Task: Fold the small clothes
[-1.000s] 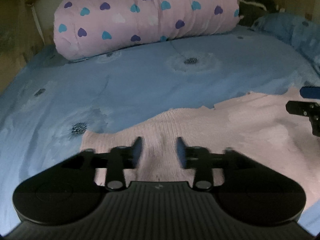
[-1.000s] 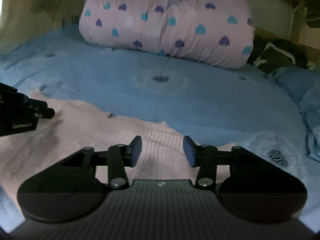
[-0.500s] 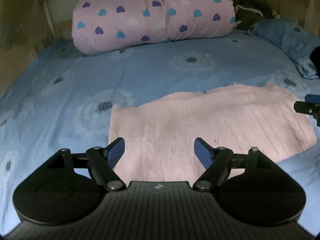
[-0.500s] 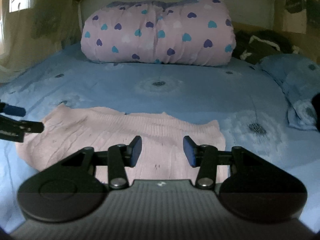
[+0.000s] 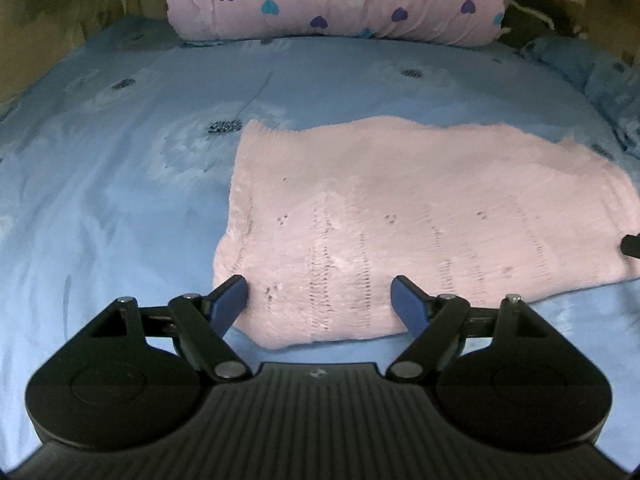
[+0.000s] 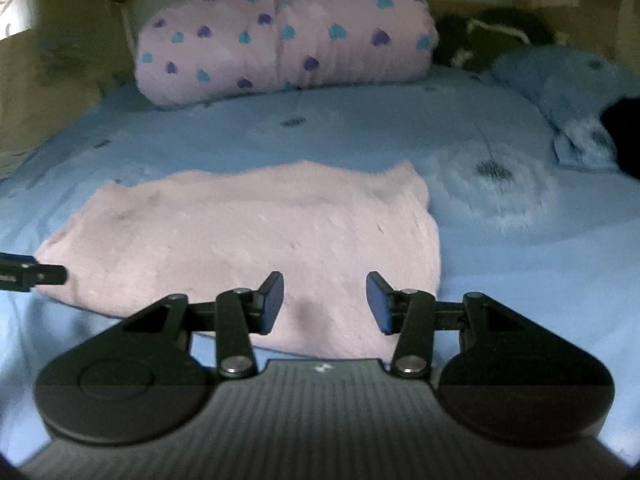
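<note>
Both sets of fingers are empty right now. The left gripper (image 5: 318,304) has its blue pads (image 5: 228,304) spread wide, the right gripper (image 6: 325,302) sits about half open, and neither is pinching anything; the cloth only shows through the gaps. What they hover over is the pink knit sweater (image 5: 400,216), lying flat in a folded rectangle on the blue bedsheet (image 5: 120,184), with its near edge just ahead of both tools. Its long axis runs side to side across the bed, from one gripper to the other, the short way pointing up toward the heart-print duvet roll (image 5: 332,0) at the headboard. I can't tell which end is the neck and which the hem. My worry: the knit is thick and loose, so a pinch at the near edge could catch only the top layer and peel the fold open. The narrower right jaws might also just push the edge along. And if one side lifts first, the whole thing skews.
</note>
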